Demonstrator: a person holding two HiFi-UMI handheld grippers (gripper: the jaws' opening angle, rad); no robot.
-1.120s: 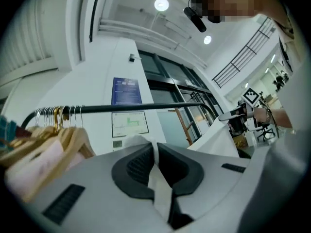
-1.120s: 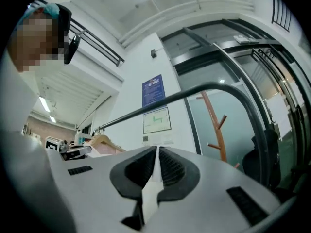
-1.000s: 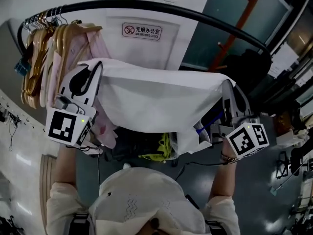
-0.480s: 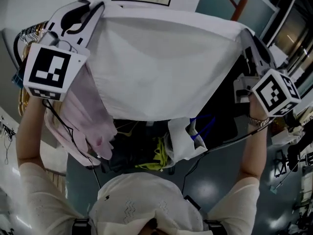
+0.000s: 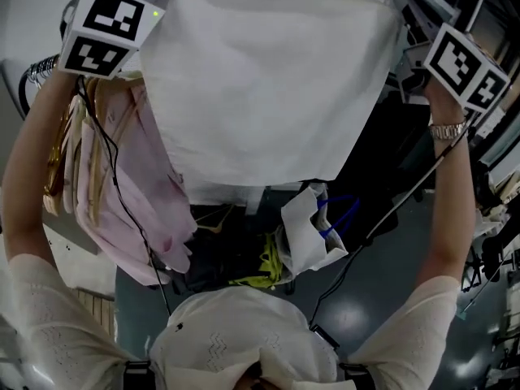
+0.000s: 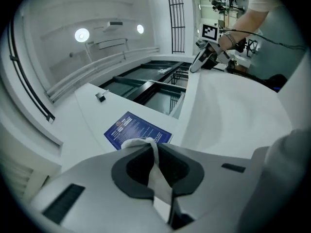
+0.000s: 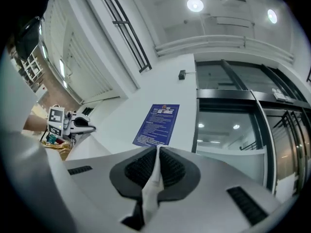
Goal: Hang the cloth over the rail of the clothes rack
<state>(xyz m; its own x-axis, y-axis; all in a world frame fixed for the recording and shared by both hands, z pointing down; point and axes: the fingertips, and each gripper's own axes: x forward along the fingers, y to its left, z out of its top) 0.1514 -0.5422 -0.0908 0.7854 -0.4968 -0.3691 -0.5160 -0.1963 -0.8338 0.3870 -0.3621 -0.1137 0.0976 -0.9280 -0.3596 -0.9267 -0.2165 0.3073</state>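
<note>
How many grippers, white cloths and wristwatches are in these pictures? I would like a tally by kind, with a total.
grippers: 2 (left gripper, right gripper)
white cloth: 1
wristwatch: 1
total: 4

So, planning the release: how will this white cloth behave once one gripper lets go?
Probably floppy: the white cloth hangs in a sagging sheet between left gripper and right gripper. Likely light, since thin pinched corners carry it. That side would probably drop.
</note>
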